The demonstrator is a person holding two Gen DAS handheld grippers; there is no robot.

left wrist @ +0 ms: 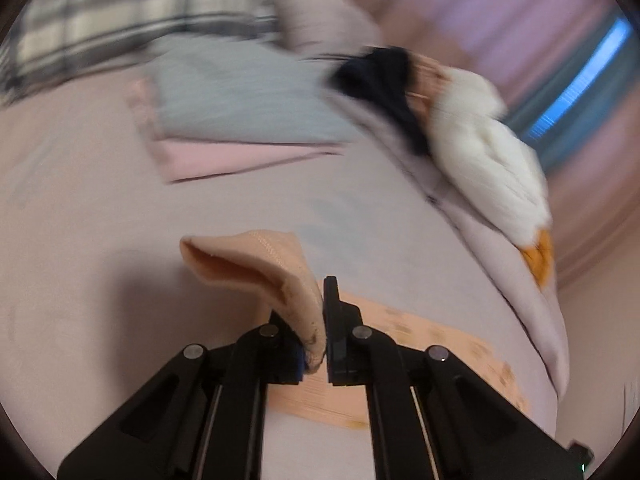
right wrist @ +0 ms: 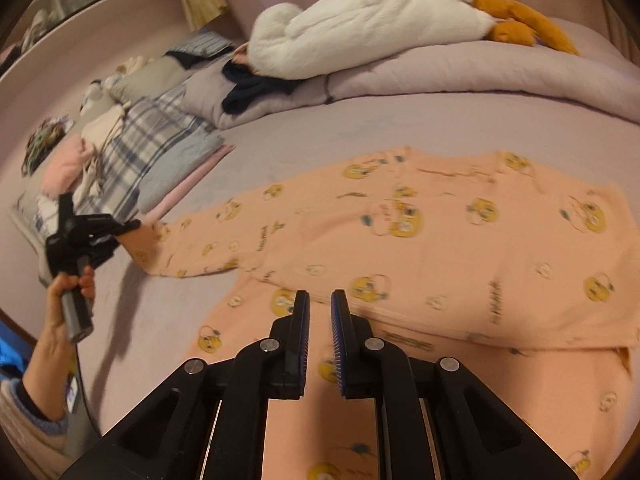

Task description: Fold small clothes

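- The jaws of the left gripper (left wrist: pixel 325 320) are pressed together on the cuff (left wrist: pixel 256 268) of a peach sleeve, which is pinched low between the pads and stands up in a loose, open curl above them.
- In the right wrist view the same left gripper (right wrist: pixel 130 226) is seen at the far end of the long sleeve (right wrist: pixel 224 236), held by a hand (right wrist: pixel 66 300) on its handle; the cuff is raised off the sheet there.
- The jaws of the right gripper (right wrist: pixel 320 312) are almost closed, a narrow gap showing between the blue pads, and nothing is pinched; they hover over the lower part of the garment.
- The peach pyjama top (right wrist: pixel 460 248), printed with yellow cartoon birds, is spread flat on the mauve bed sheet (right wrist: pixel 360 128), with one sleeve stretched out towards the left gripper.
- A crease is visible along the lower edge of the body, where one layer appears to be laid over another, so a first fold may already be made; this is judged, not certain.
- The sleeve is judged not yet folded in; bringing it over the body and halving the garment appear to remain.
- Folded clothes (right wrist: pixel 176 148) are stacked beyond, near a rolled duvet (right wrist: pixel 440 76) and a white plush toy (right wrist: pixel 372 20), which suggests other pieces are finished.
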